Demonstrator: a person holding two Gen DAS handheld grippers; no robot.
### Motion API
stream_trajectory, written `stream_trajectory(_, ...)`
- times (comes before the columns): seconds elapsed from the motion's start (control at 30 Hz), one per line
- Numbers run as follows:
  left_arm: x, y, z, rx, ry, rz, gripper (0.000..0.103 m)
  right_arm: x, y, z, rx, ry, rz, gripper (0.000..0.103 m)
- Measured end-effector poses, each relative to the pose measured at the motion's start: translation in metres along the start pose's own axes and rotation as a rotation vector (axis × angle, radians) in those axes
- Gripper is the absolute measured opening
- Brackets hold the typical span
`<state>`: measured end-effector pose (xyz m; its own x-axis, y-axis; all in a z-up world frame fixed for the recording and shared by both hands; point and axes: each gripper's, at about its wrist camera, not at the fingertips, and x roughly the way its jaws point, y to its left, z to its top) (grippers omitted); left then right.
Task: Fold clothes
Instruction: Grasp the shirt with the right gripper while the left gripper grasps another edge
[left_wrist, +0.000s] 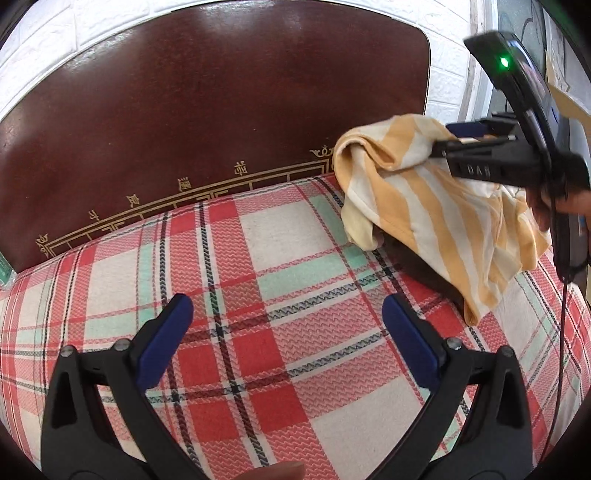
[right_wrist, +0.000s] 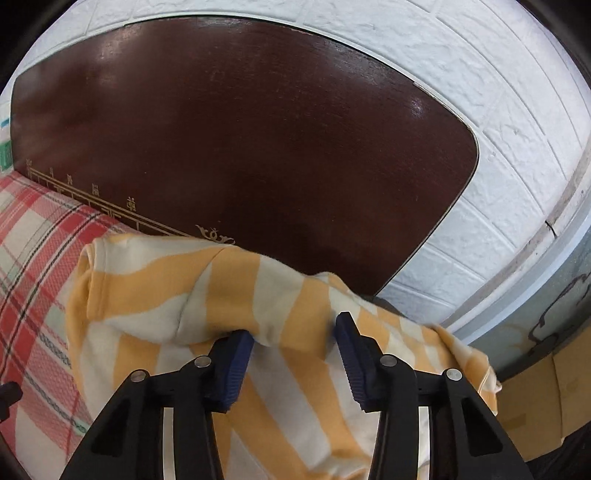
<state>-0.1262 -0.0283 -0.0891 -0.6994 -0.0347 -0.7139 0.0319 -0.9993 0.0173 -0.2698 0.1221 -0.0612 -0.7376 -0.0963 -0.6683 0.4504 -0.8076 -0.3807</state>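
Left wrist view: left tool (left_wrist: 288, 314) spread over bare plaid sheet (left_wrist: 258, 229); right tool (right_wrist: 293, 334) parted around striped garment (right_wrist: 229, 291) by headboard (right_wrist: 240, 129).

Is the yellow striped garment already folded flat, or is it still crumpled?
Still crumpled: the yellow striped garment hangs bunched and creased from the right gripper, only partly resting on the plaid bedsheet.
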Motion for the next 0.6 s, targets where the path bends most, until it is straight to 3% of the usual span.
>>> stream_trajectory(0.13, 0.005, -0.003, 0.002, 0.000, 0.005, -0.052, 0.103, -0.002, 0.001, 0.010, -0.008, -0.007, 0.019, 0.037)
stream_trajectory(0.17, 0.006, -0.004, 0.002, 0.000, 0.006, -0.064, 0.103, -0.006, -0.001, 0.012, 0.008, -0.012, 0.033, 0.018)
stream_trajectory(0.2, 0.007, -0.005, 0.002, 0.000, 0.007, -0.077, 0.103, -0.010, -0.004, 0.013, 0.024, -0.018, 0.047, 0.009)
stream_trajectory(0.33, 0.012, -0.008, 0.004, 0.001, 0.012, -0.129, 0.103, -0.025, -0.013, 0.018, 0.089, -0.040, 0.102, 0.008)
stream_trajectory(0.47, 0.012, -0.018, 0.007, -0.009, 0.025, -0.241, 0.103, -0.078, -0.051, 0.010, 0.239, -0.142, 0.178, 0.007)
stream_trajectory(0.6, -0.002, -0.039, 0.008, 0.008, -0.024, -0.310, 0.103, -0.133, -0.078, 0.000, 0.341, -0.228, 0.214, 0.007)
